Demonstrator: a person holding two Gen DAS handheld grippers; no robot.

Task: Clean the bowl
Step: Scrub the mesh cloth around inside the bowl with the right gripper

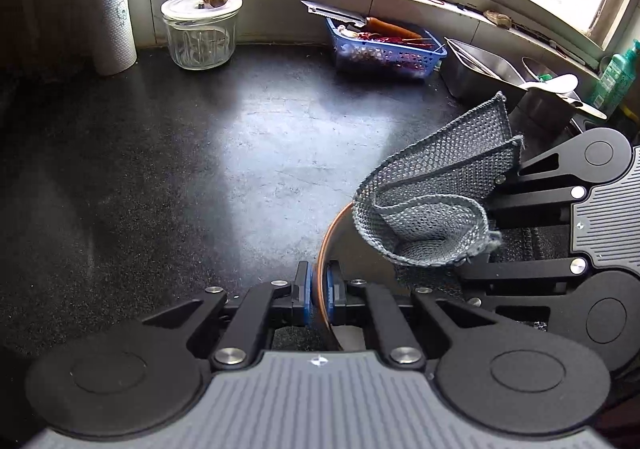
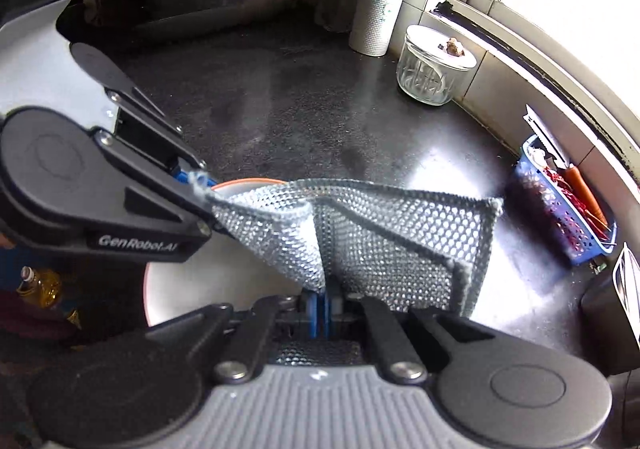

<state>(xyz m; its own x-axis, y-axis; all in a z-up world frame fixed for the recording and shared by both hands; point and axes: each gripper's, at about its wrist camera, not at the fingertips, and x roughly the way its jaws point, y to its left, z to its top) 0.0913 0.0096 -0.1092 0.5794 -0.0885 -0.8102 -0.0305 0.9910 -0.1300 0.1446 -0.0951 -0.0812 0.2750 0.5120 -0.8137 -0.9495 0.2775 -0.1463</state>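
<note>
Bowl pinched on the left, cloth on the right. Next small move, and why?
Probably lower the right hand-held gripper so the mesh cloth presses into the bowl and starts wiping. The left hand-held gripper already clamps the rim, and the cloth hangs bunched over the bowl's opening.

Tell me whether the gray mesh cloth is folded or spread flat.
Folded: the gray mesh cloth hangs doubled from the right gripper, its layered edges showing over the bowl.

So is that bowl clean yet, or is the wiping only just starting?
Set up, it seems: the left claw is shut on the bowl rim, and the right claw is shut on the cloth, which hangs over the bowl. In hand: bringing cloth to bowl. The wiping appears to be left; how clean the white inside is, I can't tell.
</note>
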